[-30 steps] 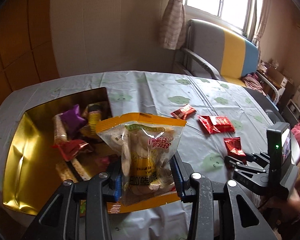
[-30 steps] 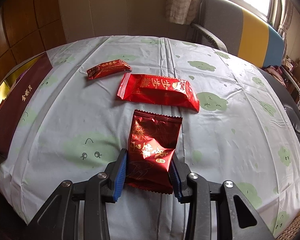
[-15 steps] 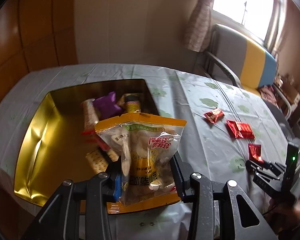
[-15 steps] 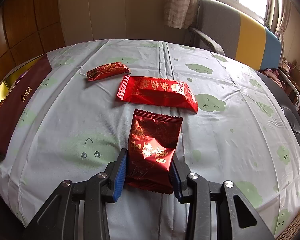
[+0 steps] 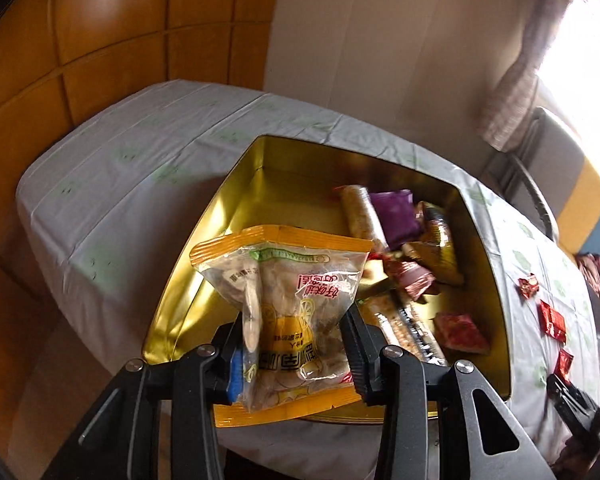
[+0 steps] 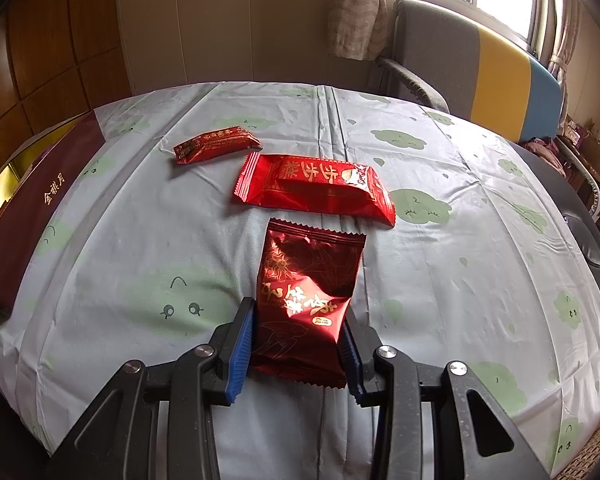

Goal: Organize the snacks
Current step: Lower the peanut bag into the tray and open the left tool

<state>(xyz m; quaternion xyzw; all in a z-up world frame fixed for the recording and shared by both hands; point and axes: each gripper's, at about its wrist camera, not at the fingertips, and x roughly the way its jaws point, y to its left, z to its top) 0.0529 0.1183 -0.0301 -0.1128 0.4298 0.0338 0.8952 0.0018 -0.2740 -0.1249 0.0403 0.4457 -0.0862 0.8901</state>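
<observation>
The left tool (image 5: 296,354) was pinching a clear snack bag (image 5: 284,300) with an orange border, its two fingers pressed against the bag's lower half so that the plastic bulged above them. The bag hung over the near corner of an open gold tin (image 5: 236,208), held above the tin's floor rather than lying in it. Inside the tin, toward its far and right side, lay a loose heap of snacks: a purple packet (image 5: 392,212), a long roll of biscuits (image 5: 362,216), a reddish wrapper (image 5: 414,282) and a red packet (image 5: 462,330) near the right wall. The tin sat on a table (image 5: 132,184) covered with a pale cloth printed with green clouds. The right tool (image 6: 298,354) was pinching a dark red packet (image 6: 308,292) with gold writing, the blue-padded fingers closed on its lower part; I could not tell whether the packet rested on the table or was lifted just clear of it. Just beyond it lay a larger bright red packet (image 6: 316,190), crosswise and near the held packet's upper edge, though whether the two touched could not be told. Farther off and to the left lay a small slim red packet (image 6: 216,144), apart from the others. At the table's left edge, the maroon outer side of the tin showed. Behind the table stood a chair (image 6: 488,64) in grey, yellow and blue, with a curtain (image 6: 356,12) and a bright window beyond.
</observation>
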